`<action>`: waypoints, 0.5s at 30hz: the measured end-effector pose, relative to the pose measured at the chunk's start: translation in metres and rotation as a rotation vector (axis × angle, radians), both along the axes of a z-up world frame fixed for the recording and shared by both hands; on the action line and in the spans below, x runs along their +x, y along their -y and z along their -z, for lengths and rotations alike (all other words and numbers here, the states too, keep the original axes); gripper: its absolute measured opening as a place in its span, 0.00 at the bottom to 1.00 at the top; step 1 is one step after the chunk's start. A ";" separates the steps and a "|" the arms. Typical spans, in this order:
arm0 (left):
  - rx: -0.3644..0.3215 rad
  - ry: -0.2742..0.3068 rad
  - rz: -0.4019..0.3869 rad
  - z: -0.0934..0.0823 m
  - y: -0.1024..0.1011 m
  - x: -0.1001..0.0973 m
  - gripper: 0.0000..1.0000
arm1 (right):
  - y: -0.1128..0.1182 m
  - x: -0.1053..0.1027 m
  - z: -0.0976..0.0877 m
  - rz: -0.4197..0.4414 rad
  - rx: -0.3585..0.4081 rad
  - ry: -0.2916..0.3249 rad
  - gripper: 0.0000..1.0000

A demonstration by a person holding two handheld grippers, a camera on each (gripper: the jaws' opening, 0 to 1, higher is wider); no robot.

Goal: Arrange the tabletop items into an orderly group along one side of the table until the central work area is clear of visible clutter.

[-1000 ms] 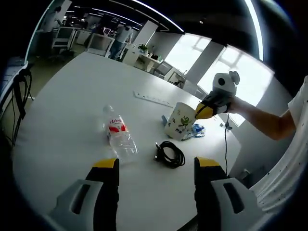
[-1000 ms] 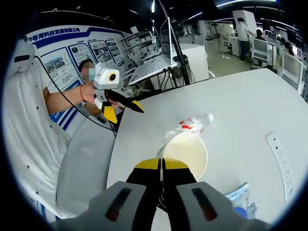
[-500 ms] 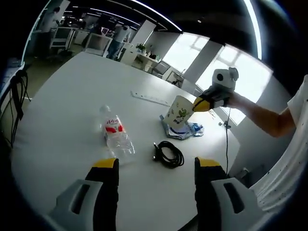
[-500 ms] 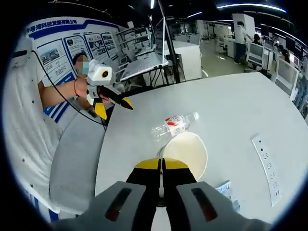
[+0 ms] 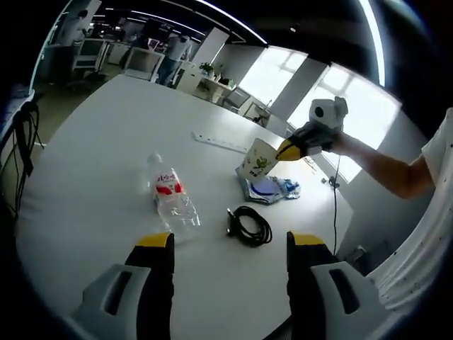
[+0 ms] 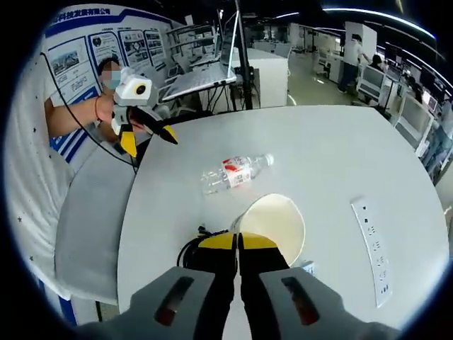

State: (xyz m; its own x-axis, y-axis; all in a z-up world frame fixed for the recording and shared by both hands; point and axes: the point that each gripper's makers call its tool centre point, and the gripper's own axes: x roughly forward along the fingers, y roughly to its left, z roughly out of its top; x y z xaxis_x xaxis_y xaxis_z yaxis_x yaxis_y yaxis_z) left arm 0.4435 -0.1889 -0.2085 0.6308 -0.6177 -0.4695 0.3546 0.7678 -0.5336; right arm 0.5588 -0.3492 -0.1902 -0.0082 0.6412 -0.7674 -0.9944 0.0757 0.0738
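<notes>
The right hand-held gripper [image 6: 238,241], clamped on the cup [image 6: 274,221] rim, carries it above the table [image 6: 333,156]; next, set it down along one side, while the left hand-held gripper [image 5: 228,244] waits, jaws apart.

R gripper [image 5: 289,149] has lifted the paper cup [image 5: 255,160] clear of the table [image 5: 92,184], jaws pinched on its rim throughout. 1.0 s ago cup sat on the blue packet [image 5: 267,188]; packet now uncovered below it. Cup now higher, tilted, shifted slightly twd far side.
</notes>
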 end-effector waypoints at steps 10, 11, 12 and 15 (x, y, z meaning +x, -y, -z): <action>-0.002 -0.010 -0.006 0.003 0.000 0.000 0.65 | 0.002 0.008 0.021 -0.055 -0.093 0.097 0.00; -0.002 -0.012 -0.007 0.004 0.000 0.000 0.64 | 0.003 0.009 0.024 -0.069 -0.113 0.114 0.00; -0.004 -0.013 -0.009 0.004 0.000 -0.001 0.65 | 0.003 0.008 0.028 -0.079 -0.126 0.125 0.00; -0.005 -0.016 -0.011 0.006 0.000 -0.001 0.64 | 0.001 0.007 0.034 -0.079 -0.121 0.114 0.00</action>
State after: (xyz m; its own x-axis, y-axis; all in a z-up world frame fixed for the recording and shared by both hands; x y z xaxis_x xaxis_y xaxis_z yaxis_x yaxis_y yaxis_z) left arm 0.4424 -0.1887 -0.2142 0.6299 -0.6131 -0.4767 0.3373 0.7689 -0.5432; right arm 0.5660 -0.3505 -0.2240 0.0362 0.5452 -0.8375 -0.9990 -0.0014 -0.0441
